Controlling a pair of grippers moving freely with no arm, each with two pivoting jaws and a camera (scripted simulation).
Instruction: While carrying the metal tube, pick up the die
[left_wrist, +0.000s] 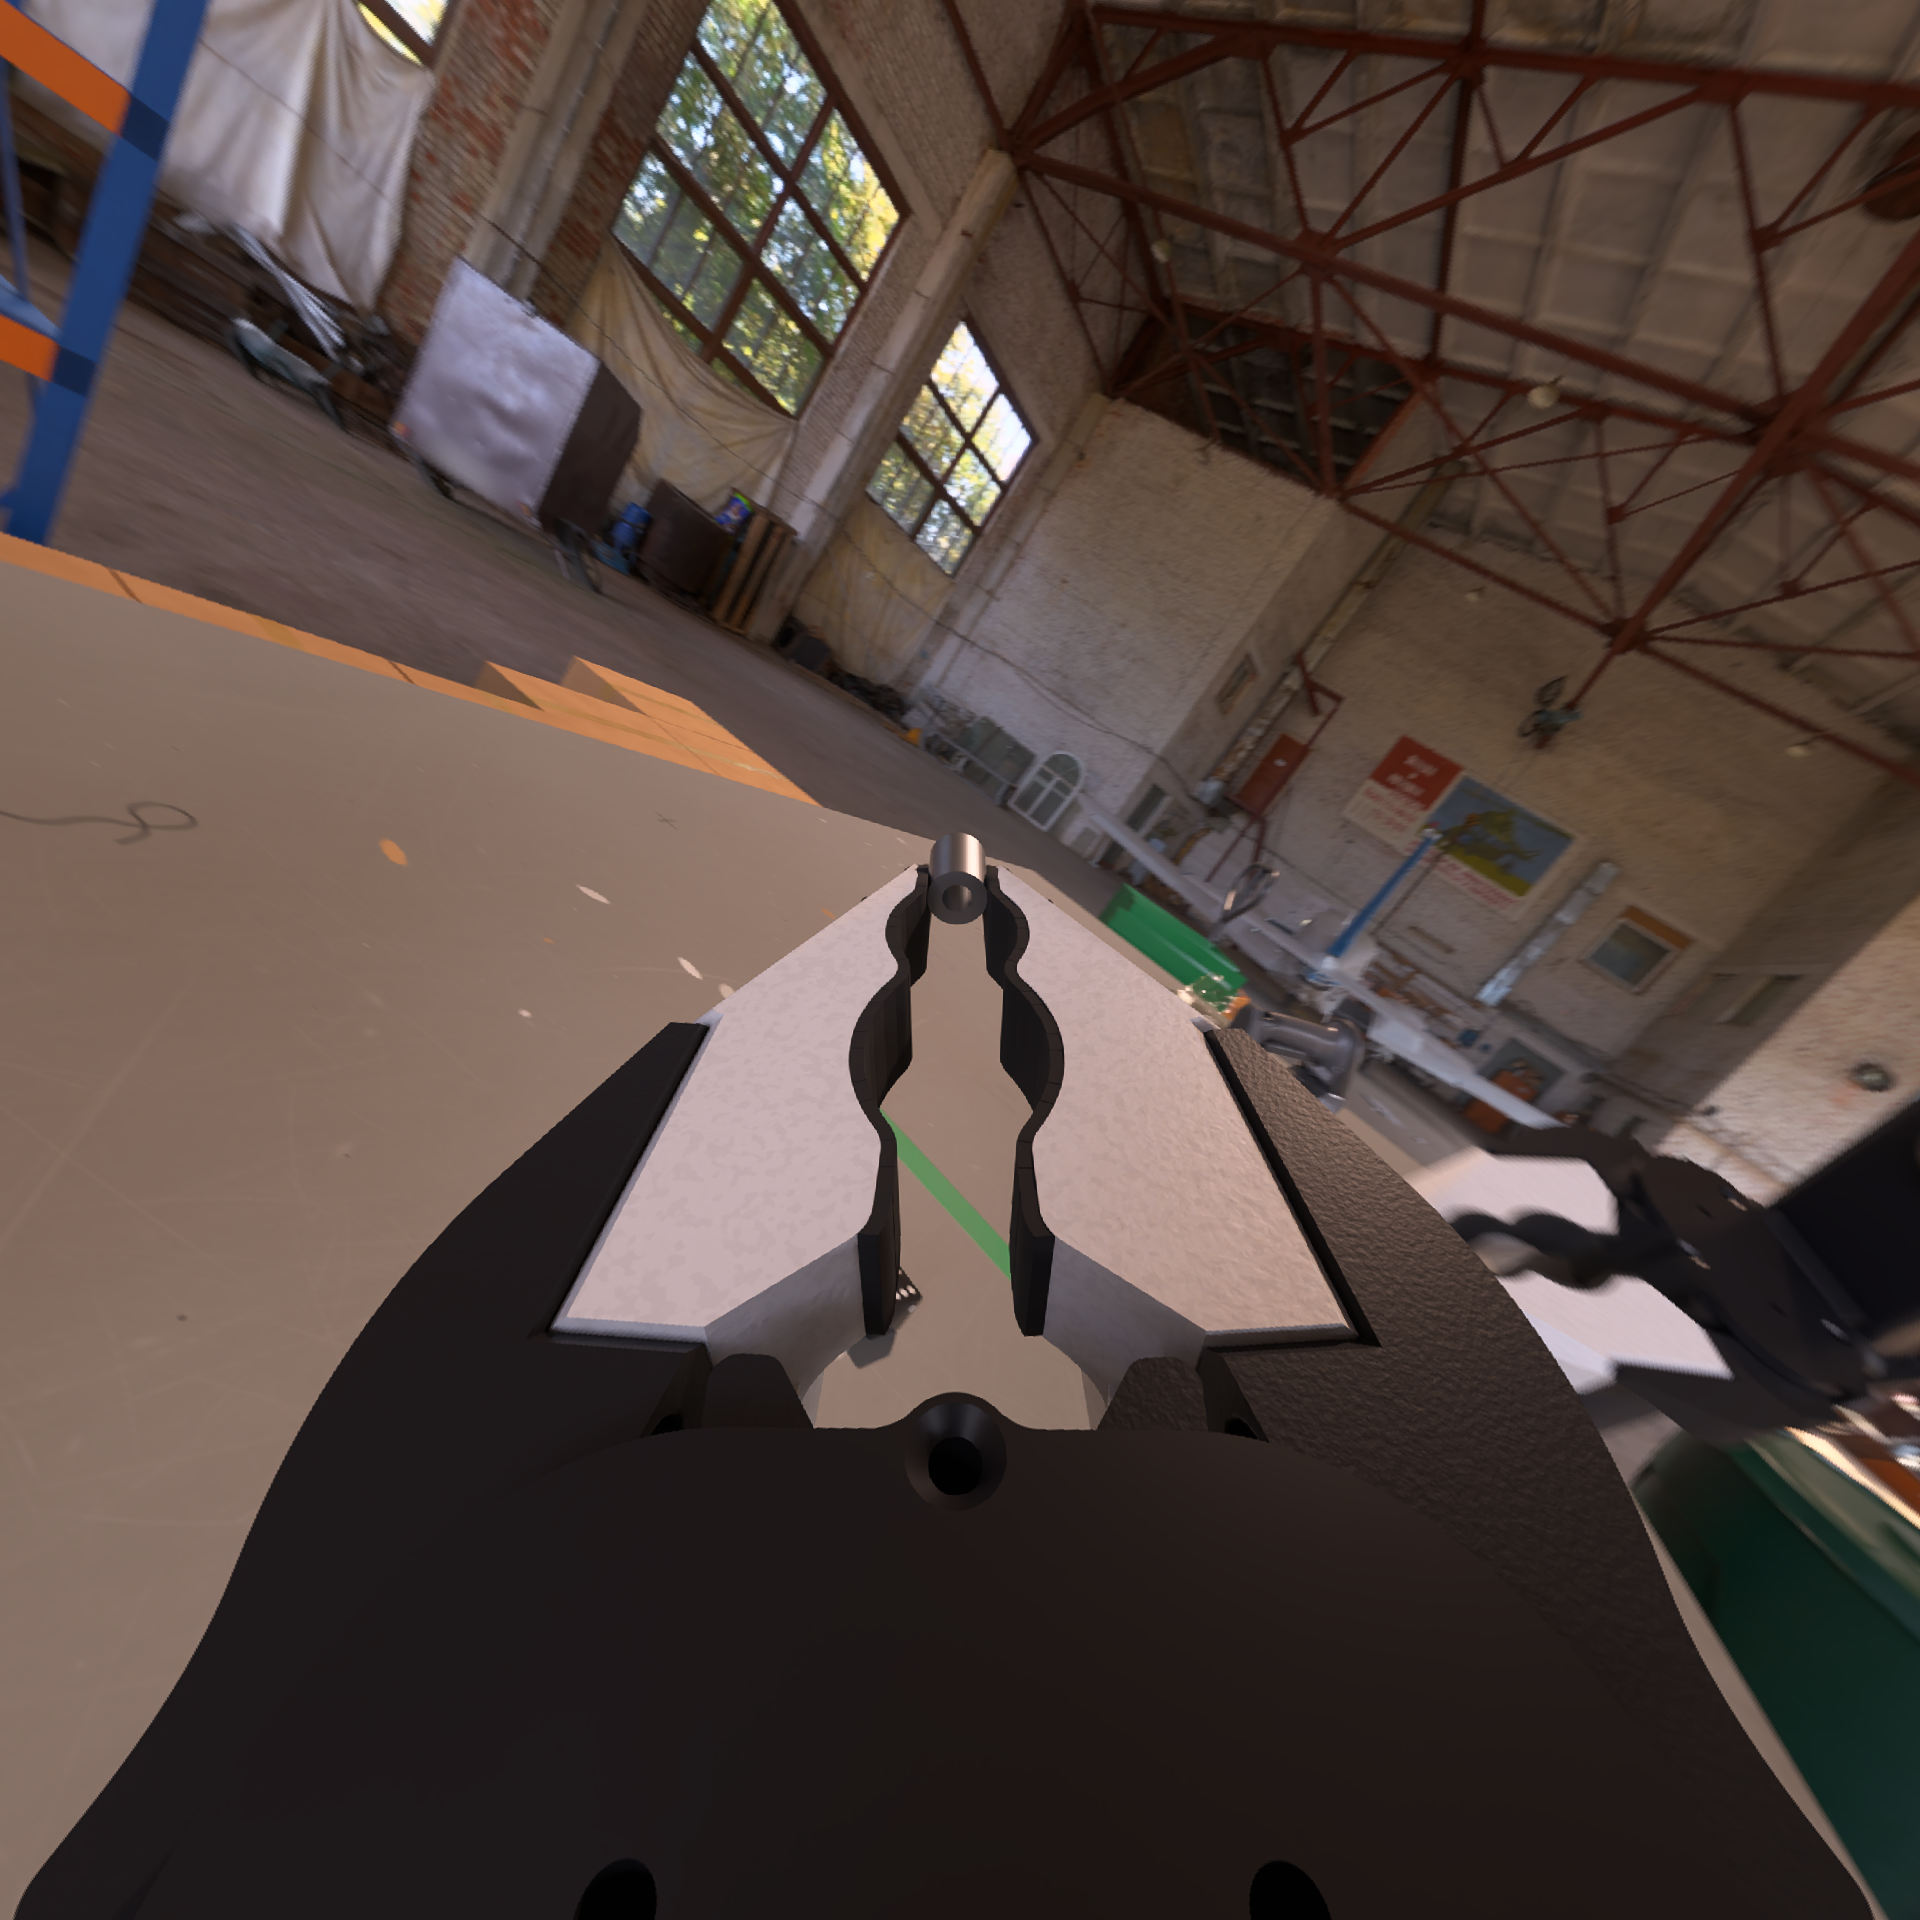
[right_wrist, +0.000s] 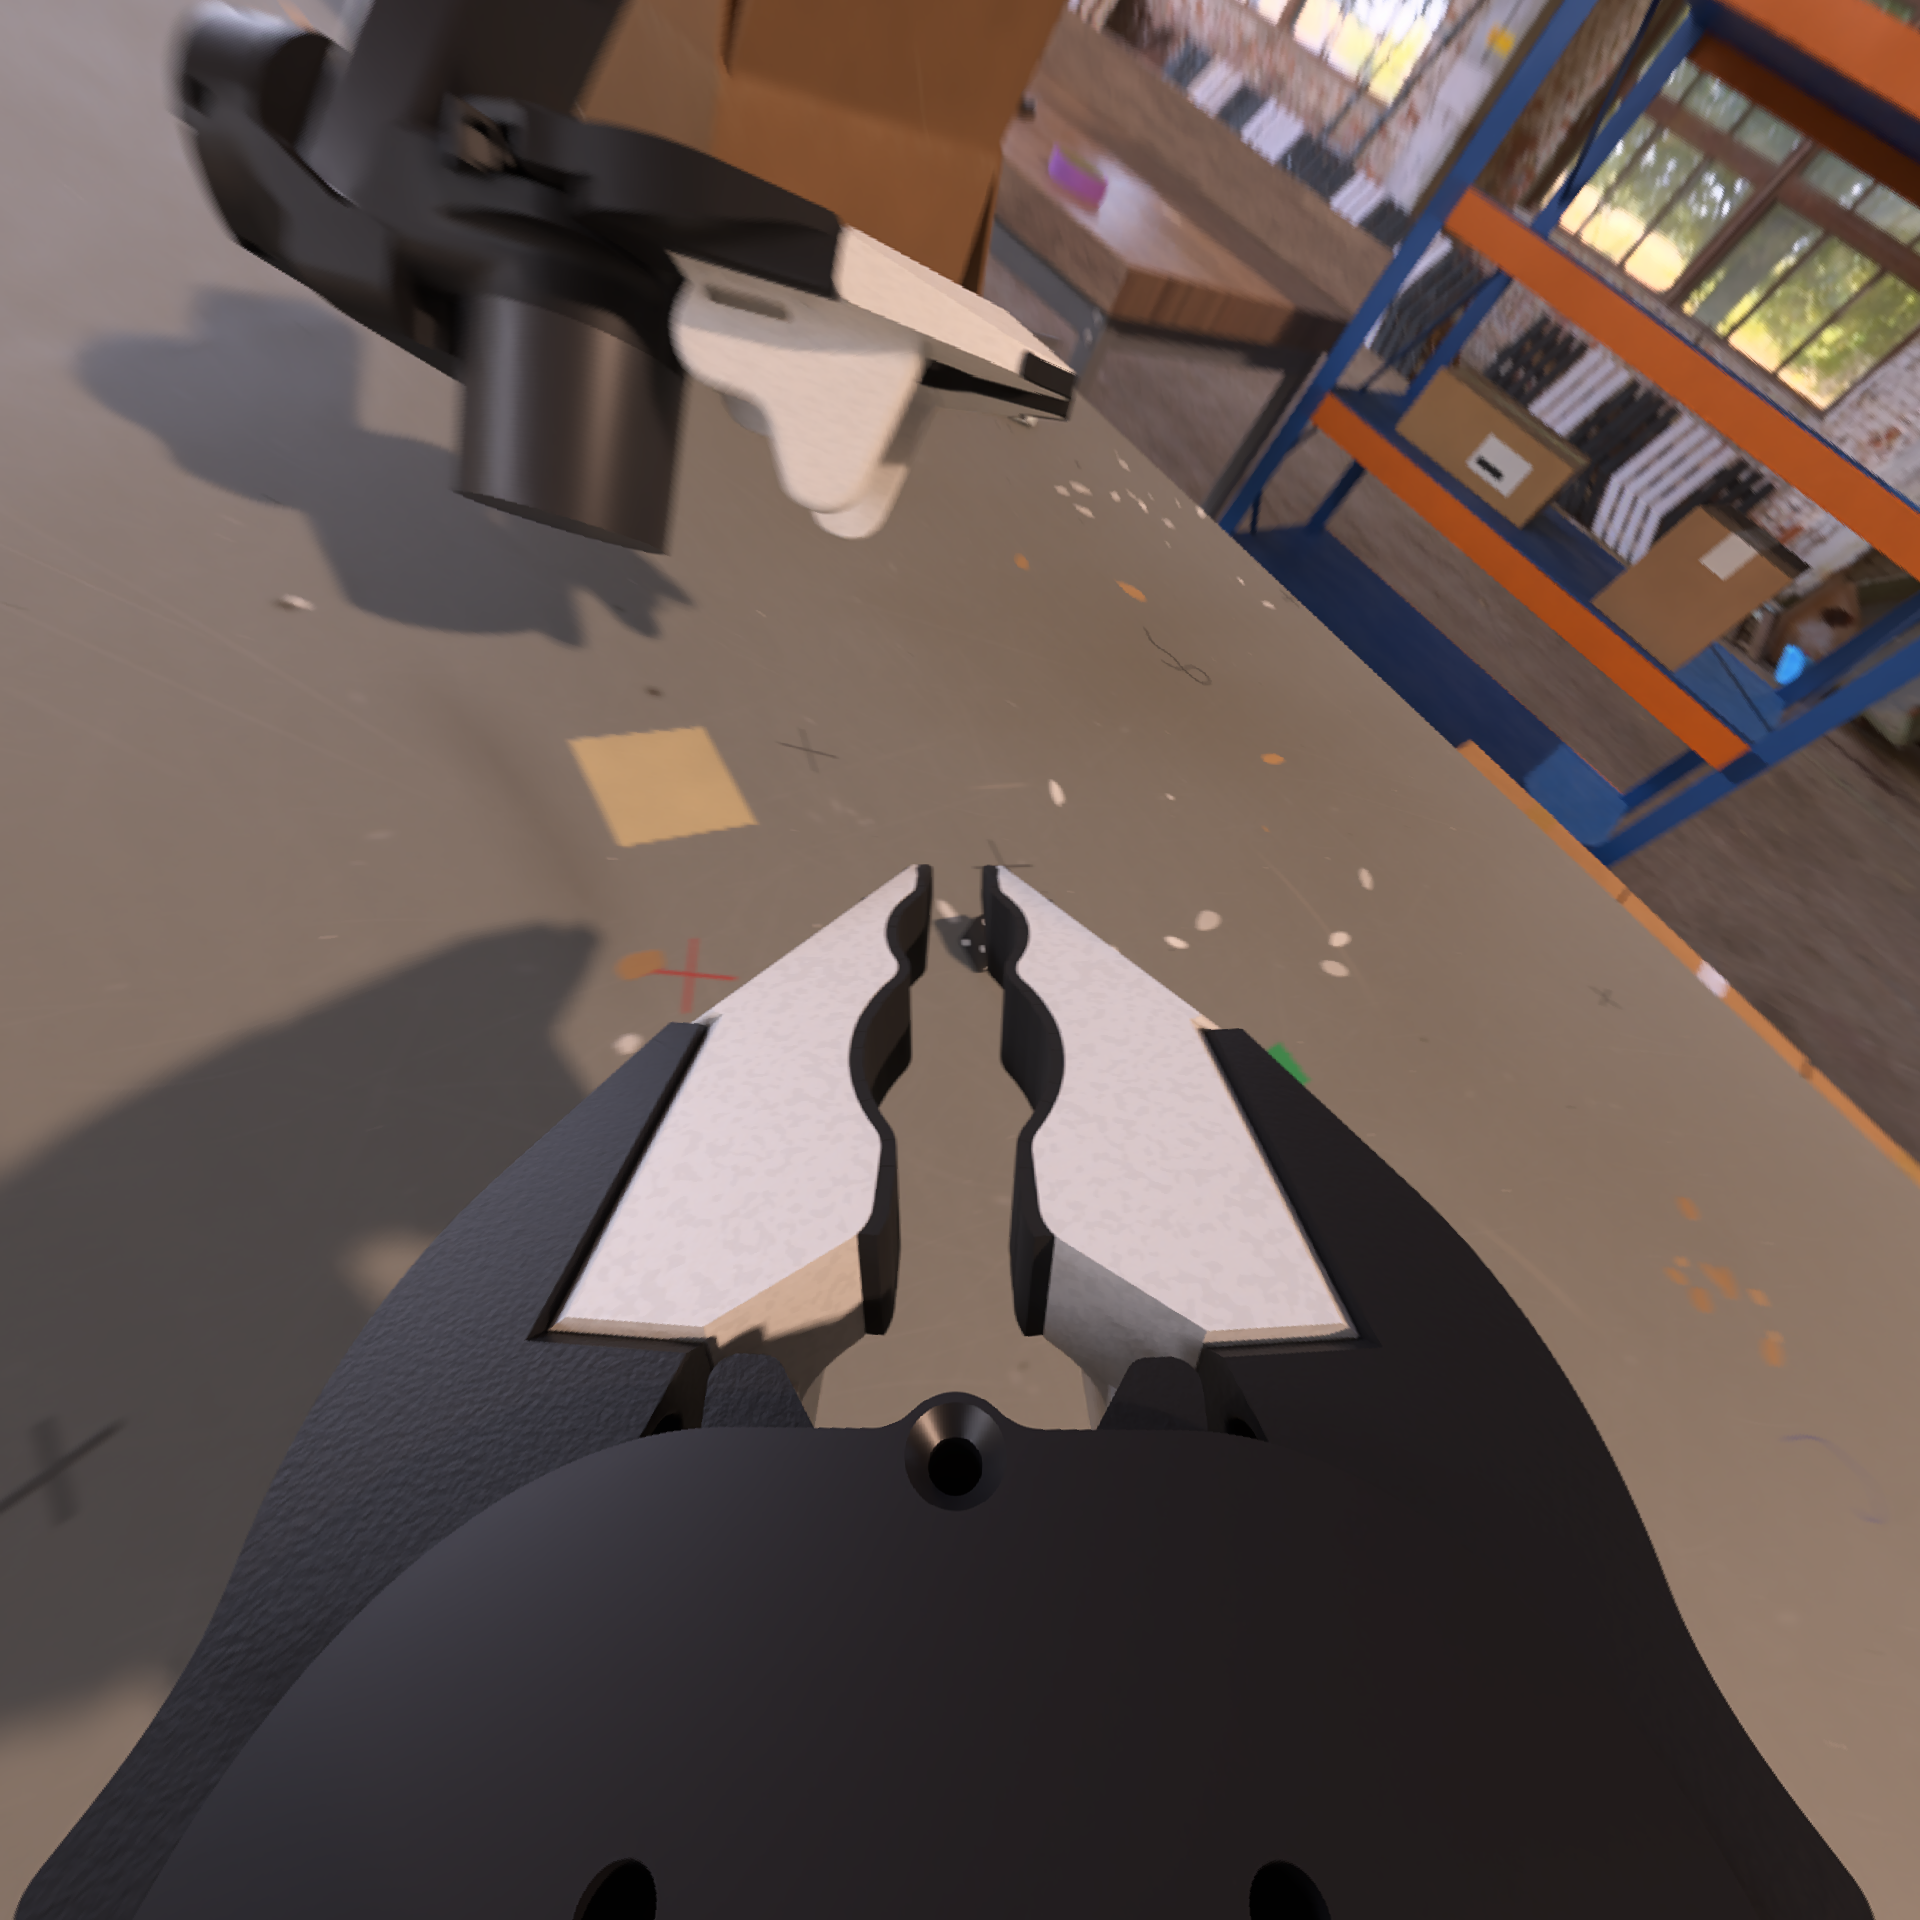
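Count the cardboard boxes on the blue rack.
2. One box sits on a low shelf of the rack, toward the left; the other box is beside it, to the right. More may be hidden past the picture's edge.

Bright window daylight, soft tabletop (right_wrist: 312, 935) shadows, blurred edges (wide-angle bending)

The table (right_wrist: 312, 1039) is bare around the right tool (right_wrist: 957, 873), carrying only flat marks and a tan patch (right_wrist: 662, 784). The left tool (right_wrist: 1055, 400) hangs above it towards the far edge, blocking the way there. A cardboard box (right_wrist: 831, 114) stands at that edge, and a blue-and-orange shelf rack (right_wrist: 1558, 468) stands just beyond the right edge.
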